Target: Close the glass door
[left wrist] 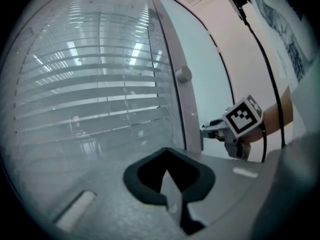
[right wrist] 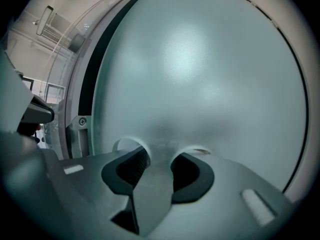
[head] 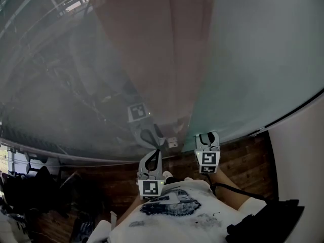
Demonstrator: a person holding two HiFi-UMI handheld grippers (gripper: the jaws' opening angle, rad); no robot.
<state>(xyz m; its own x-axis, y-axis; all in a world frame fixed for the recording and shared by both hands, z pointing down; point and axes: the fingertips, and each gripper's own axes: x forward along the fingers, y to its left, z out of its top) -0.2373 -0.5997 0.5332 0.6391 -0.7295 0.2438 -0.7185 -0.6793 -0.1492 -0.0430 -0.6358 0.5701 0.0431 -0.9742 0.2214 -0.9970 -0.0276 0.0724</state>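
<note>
The glass door stands right in front of me. A clear pane [head: 61,75] is on the left, a brownish upright frame [head: 167,59] in the middle, and a frosted pane [head: 253,59] on the right. In the left gripper view the frame [left wrist: 187,119] carries a small round knob [left wrist: 183,74]. My left gripper [head: 152,153] points at the foot of the frame with its jaws together and nothing between them. My right gripper [head: 206,138] is open, its fingertips close against the frosted pane [right wrist: 200,74]; whether they touch it I cannot tell. Its marker cube [left wrist: 243,115] shows beside the frame.
A dark wooden floor [head: 243,161] runs under the door. Black bags [head: 25,191] lie at the lower left and a black cloth [head: 268,221] at the lower right. A white wall [head: 304,156] stands to the right. A screw plate [right wrist: 81,120] sits on the door's edge.
</note>
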